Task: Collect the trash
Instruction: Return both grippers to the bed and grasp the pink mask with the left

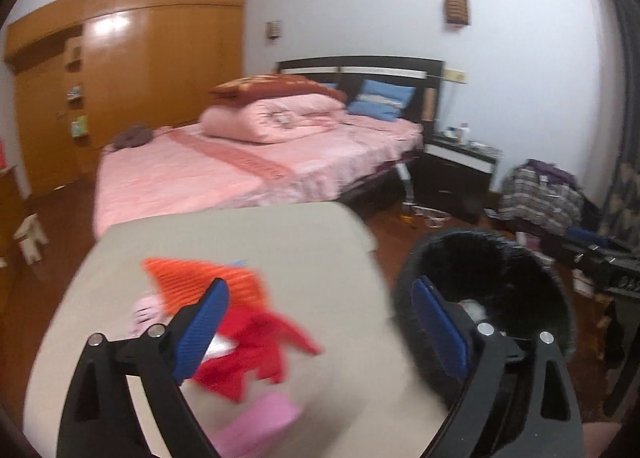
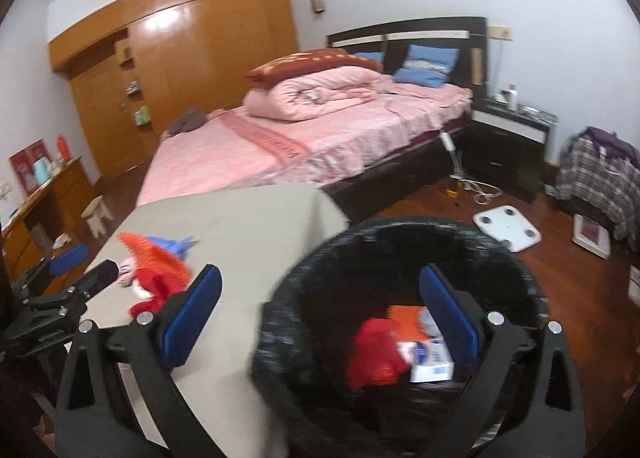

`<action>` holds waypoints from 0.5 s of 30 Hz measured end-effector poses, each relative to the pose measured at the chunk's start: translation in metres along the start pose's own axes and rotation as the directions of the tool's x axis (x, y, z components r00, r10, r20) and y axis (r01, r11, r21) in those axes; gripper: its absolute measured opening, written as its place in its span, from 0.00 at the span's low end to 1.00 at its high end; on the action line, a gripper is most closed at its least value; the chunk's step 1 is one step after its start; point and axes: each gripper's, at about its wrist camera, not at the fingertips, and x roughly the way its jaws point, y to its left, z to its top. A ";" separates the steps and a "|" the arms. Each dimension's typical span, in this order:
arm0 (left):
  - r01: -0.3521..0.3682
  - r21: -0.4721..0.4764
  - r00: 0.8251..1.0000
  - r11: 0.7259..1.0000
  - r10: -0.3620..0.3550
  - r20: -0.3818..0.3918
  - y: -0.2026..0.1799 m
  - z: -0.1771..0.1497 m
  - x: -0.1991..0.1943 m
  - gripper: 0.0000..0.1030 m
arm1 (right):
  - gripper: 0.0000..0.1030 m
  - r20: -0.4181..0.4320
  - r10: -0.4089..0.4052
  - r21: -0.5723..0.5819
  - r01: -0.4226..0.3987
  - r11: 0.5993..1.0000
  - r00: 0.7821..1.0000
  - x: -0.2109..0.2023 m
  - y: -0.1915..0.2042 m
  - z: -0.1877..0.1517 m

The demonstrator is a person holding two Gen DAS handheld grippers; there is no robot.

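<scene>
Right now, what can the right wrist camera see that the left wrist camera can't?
Only the right wrist view shows the white scale on the floor, the trash inside the black bin, and the left gripper from outside. Only the left wrist view shows the pink wrapper near the table's front. Both show the pink bed, the table and the orange wrapper.

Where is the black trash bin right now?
The black trash bin stands on the wooden floor just right of the grey table, in front of the pink bed. In the right wrist view it sits low and centre-right, below the right gripper.
</scene>
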 end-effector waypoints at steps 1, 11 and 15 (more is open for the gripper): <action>-0.027 -0.013 1.000 1.000 0.027 -0.007 0.014 -0.006 -0.002 0.88 | 0.93 -0.005 0.021 -0.006 -0.021 1.000 1.000 0.005 0.011 -0.001; -0.161 -0.115 0.982 0.980 0.148 -0.115 0.082 -0.064 0.002 0.85 | 0.93 -0.043 0.159 -0.051 -0.161 0.986 0.986 0.043 0.090 -0.026; -0.180 -0.143 0.975 0.973 0.157 -0.157 0.087 -0.083 0.011 0.79 | 0.93 -0.079 0.193 -0.076 -0.199 0.977 0.978 0.057 0.113 -0.035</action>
